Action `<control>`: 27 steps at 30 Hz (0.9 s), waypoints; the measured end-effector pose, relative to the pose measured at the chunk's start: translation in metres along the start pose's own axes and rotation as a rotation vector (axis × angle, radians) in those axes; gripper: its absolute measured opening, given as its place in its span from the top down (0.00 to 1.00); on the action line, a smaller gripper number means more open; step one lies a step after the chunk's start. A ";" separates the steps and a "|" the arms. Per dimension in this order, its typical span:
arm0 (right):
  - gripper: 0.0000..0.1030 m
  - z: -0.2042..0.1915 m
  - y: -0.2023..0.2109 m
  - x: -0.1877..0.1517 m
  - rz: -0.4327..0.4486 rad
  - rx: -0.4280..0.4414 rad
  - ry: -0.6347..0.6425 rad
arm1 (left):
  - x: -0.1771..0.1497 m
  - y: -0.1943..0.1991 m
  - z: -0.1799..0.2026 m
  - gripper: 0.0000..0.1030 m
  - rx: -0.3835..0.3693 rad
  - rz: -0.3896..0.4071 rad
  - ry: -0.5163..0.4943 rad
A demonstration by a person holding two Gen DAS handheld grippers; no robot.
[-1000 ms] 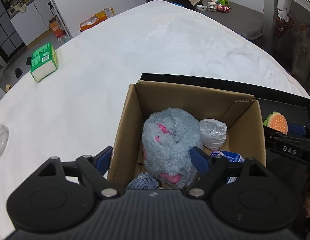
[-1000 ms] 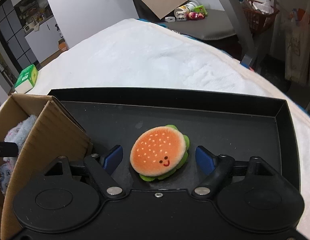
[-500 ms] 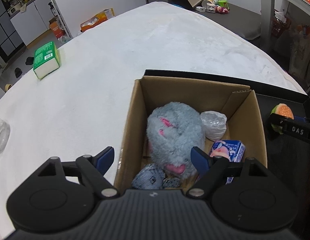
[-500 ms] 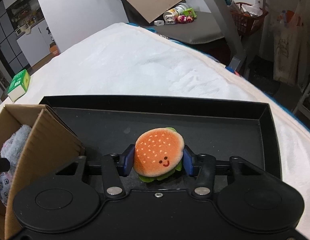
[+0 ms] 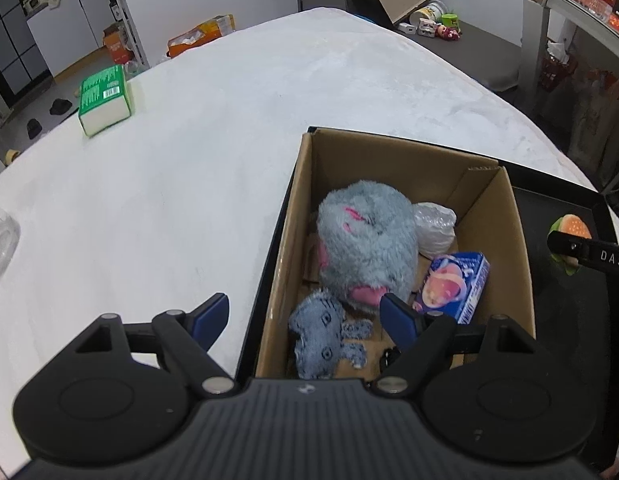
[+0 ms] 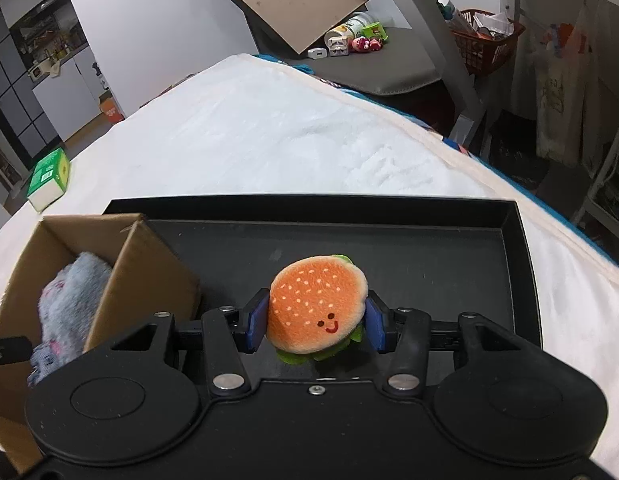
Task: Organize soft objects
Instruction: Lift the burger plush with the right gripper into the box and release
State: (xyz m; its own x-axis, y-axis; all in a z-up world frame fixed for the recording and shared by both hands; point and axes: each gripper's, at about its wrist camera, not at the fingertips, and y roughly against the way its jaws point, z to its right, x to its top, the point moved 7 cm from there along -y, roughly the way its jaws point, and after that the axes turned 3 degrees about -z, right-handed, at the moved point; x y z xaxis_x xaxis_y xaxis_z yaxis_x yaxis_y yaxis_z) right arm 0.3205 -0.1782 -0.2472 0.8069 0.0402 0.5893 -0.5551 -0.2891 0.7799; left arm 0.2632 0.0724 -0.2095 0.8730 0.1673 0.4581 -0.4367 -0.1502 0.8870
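Orange burger plush (image 6: 317, 306) pinched in right hand-held gripper (image 6: 316, 322) above black tray (image 6: 521, 240), left hand-held gripper (image 5: 305, 316) spread wide over cardboard box (image 5: 521, 248) holding grey plush (image 5: 365, 240), white counter (image 5: 169, 200) beneath.

Orange burger plush (image 6: 317, 306), white speckles

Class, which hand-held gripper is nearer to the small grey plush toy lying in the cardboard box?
Left. The left hand-held gripper hangs open just above the small grey plush toy in the cardboard box. The right hand-held gripper is over the black tray beside the box, shut on the burger plush.
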 end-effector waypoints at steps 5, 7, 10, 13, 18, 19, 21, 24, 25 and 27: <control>0.54 -0.010 0.013 -0.008 -0.013 -0.005 0.018 | -0.007 0.003 -0.003 0.23 -0.029 0.009 0.018; 0.54 -0.014 0.018 -0.008 -0.011 -0.006 0.022 | -0.008 0.004 -0.004 0.23 -0.039 0.021 0.028; 0.54 -0.020 0.027 -0.007 -0.002 -0.013 0.039 | -0.011 0.006 -0.007 0.30 -0.068 0.025 0.059; 0.54 -0.026 0.036 -0.004 0.006 -0.017 0.049 | -0.015 0.005 -0.009 0.40 -0.091 0.025 0.074; 0.54 -0.033 0.049 -0.005 0.014 -0.020 0.064 | -0.023 0.000 -0.013 0.59 -0.101 0.018 0.081; 0.54 -0.035 0.051 -0.006 0.015 -0.020 0.068 | -0.024 -0.002 -0.015 0.61 -0.094 0.016 0.084; 0.54 -0.039 0.055 -0.006 0.018 -0.024 0.077 | -0.028 -0.006 -0.020 0.76 -0.066 -0.004 0.094; 0.54 -0.045 0.061 -0.007 0.023 -0.026 0.079 | -0.032 -0.012 -0.028 0.85 -0.071 -0.015 0.120; 0.54 -0.047 0.063 -0.006 0.025 -0.028 0.080 | -0.033 -0.012 -0.030 0.87 -0.072 -0.013 0.125; 0.54 -0.051 0.066 -0.006 0.030 -0.031 0.083 | -0.034 -0.013 -0.033 0.88 -0.079 -0.007 0.126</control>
State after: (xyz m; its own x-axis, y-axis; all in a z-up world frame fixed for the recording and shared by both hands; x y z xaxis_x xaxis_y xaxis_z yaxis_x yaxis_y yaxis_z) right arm 0.2691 -0.1485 -0.1888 0.7712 0.1113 0.6267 -0.5856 -0.2619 0.7671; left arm 0.2322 0.1012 -0.2349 0.8443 0.2896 0.4510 -0.4506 -0.0720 0.8898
